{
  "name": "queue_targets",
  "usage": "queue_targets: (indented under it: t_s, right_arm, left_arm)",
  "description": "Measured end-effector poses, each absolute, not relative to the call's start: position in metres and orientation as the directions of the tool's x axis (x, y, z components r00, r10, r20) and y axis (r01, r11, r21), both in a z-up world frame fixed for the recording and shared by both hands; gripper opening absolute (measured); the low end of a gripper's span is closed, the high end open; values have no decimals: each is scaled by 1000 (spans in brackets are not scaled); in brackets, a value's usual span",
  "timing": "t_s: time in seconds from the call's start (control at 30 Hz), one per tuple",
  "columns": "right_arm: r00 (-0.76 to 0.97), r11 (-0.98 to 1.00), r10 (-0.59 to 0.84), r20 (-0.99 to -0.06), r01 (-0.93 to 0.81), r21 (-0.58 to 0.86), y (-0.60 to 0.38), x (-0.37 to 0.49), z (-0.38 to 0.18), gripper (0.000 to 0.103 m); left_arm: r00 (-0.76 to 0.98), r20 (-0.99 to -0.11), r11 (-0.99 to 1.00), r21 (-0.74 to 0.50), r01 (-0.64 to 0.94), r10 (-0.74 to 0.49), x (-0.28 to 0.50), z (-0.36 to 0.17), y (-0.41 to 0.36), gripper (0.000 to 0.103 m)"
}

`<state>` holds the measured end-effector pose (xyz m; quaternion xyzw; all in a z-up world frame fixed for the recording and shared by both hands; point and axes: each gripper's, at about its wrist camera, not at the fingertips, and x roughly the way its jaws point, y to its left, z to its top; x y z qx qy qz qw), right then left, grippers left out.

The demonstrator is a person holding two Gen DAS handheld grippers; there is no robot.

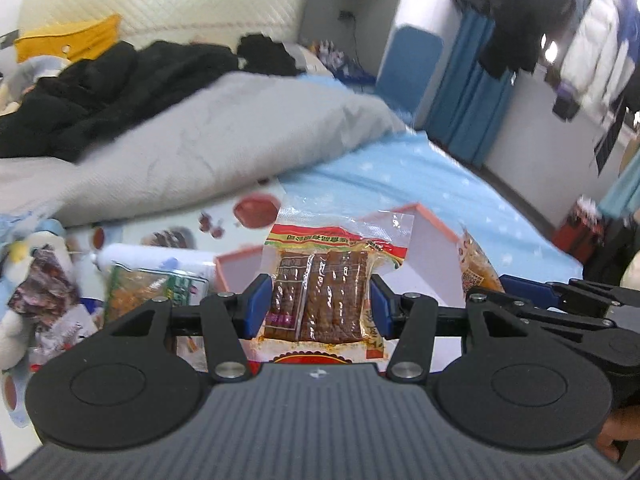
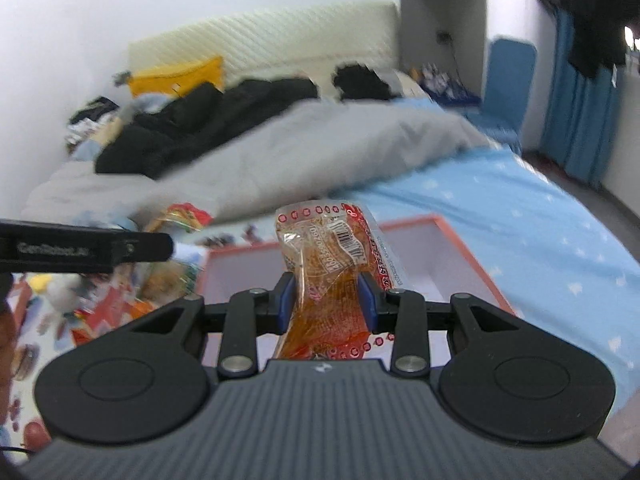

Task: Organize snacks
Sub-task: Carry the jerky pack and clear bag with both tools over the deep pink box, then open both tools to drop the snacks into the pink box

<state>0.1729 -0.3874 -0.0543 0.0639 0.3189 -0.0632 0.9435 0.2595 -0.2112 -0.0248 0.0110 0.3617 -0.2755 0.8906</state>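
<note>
Blue starred bed (image 2: 540, 216) under grey duvet (image 2: 320, 152), pink-rimmed box (image 2: 452, 240), loose snack packets (image 1: 148, 292)

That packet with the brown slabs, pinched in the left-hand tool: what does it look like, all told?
The snack packet is a clear, glossy plastic pouch with a red and yellow printed band across the top and two dark brown ribbed slabs inside. It stands upright, its top seal crinkled, clamped at both sides by the blue pads of the left gripper, in front of the pink-rimmed box.

Counting two grippers, left gripper (image 1: 318, 306) and right gripper (image 2: 326, 300); two held snack packets, brown packet (image 1: 320, 296) and orange packet (image 2: 332, 276); one pink-rimmed box (image 2: 440, 248); one grey duvet (image 1: 224, 136); one yellow cushion (image 1: 68, 38)
</note>
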Motion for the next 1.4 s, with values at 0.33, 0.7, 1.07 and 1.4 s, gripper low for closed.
queue_targets:
  t_s: [0.33,0.7,1.07,1.4]
  right_arm:
    - [652,962,-15,-758,216,167,-429,194,-125,37]
    - [607,949,19,-794,240,206,-436,197,-149,43]
    - [662,948,-20,-750,250,196,-440,190,-130,54]
    - [772,957,-36,-634,209,201,-431,173,-78,54]
  left_arm:
    - [486,-756,844,-160,512,-438,290,-83,-265,58]
    - [463,-784,854,-156,497,-413,290,-103,-277,64]
    - [482,-762,852,-170,495,-432,285,-85,-261,74]
    - [566,-670,847,-187,497,-480,264,-38,-230,74]
